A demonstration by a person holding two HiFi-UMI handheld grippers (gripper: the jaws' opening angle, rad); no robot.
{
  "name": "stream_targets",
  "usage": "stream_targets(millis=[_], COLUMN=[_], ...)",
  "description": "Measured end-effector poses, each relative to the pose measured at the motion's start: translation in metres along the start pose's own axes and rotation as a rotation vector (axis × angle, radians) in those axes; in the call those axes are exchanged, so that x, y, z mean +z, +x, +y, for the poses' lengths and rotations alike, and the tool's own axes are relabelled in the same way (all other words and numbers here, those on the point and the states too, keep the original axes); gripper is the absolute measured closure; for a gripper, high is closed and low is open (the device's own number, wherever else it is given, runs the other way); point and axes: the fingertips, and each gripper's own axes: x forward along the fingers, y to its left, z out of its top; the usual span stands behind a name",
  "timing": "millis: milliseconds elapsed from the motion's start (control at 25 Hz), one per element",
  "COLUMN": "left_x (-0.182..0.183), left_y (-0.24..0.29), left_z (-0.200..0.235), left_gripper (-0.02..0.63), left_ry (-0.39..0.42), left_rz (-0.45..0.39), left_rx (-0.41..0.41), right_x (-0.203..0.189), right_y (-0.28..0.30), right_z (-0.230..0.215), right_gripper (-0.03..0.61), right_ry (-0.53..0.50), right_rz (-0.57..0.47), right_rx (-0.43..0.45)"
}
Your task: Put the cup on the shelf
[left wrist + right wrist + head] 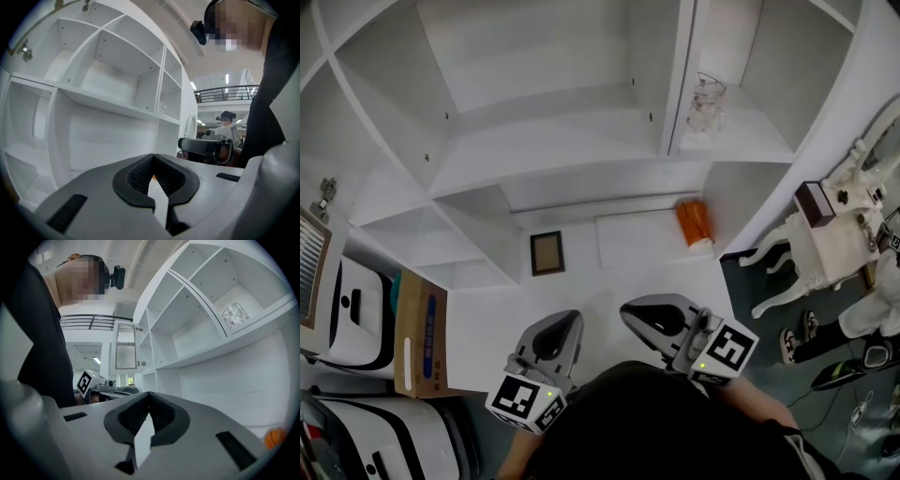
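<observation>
White shelving (572, 141) fills most of the head view, its open compartments rising behind a white counter (609, 281) that runs along its foot. Nearly every compartment is bare. One upper compartment on the right holds a clear glass ornament (706, 103), which the right gripper view also shows high on the right.

An orange cup (695, 223) is on the counter near its right end, just beside the base of a shelf upright. Whether it stands or lies on its side is not clear from above. It appears again as a small orange spot at the lower right edge of the right gripper view. A small dark picture frame (547, 252) lies flat on the counter to the left of the cup, well apart from it.

Both grippers are held low and close to the person's body, above the near edge of the counter and well short of the cup. The left gripper (569, 319) has its jaws closed together with nothing between them, and its own view looks across at the shelving. The right gripper (630, 311) likewise has its jaws pressed together and empty.

To the left of the counter a brown cardboard box (417, 333) stands beside white cases. At the far right, white ornate furniture (825, 239) stands on a dark floor.
</observation>
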Motion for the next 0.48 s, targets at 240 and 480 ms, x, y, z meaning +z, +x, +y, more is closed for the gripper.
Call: stream_targets(millis=[240,480], left_x=[0.0016,0.0021], left_y=[0.002,0.004], left_z=[0.0003,0.0017], left_gripper=[0.603,0.603], left_ry=[0.008,0.014], left_rz=[-0.007,-0.012], left_rx=[-0.006,-0.011], right_x=[-0.0065,-0.0065], right_y=[0.0043,0.0027], right_z=[0.0017,-0.004], right_gripper=[0.563,0.563], right_ry=[-0.028,-0.02], right_rz=[0.037,0.031], right_rx=[0.004,-0.014])
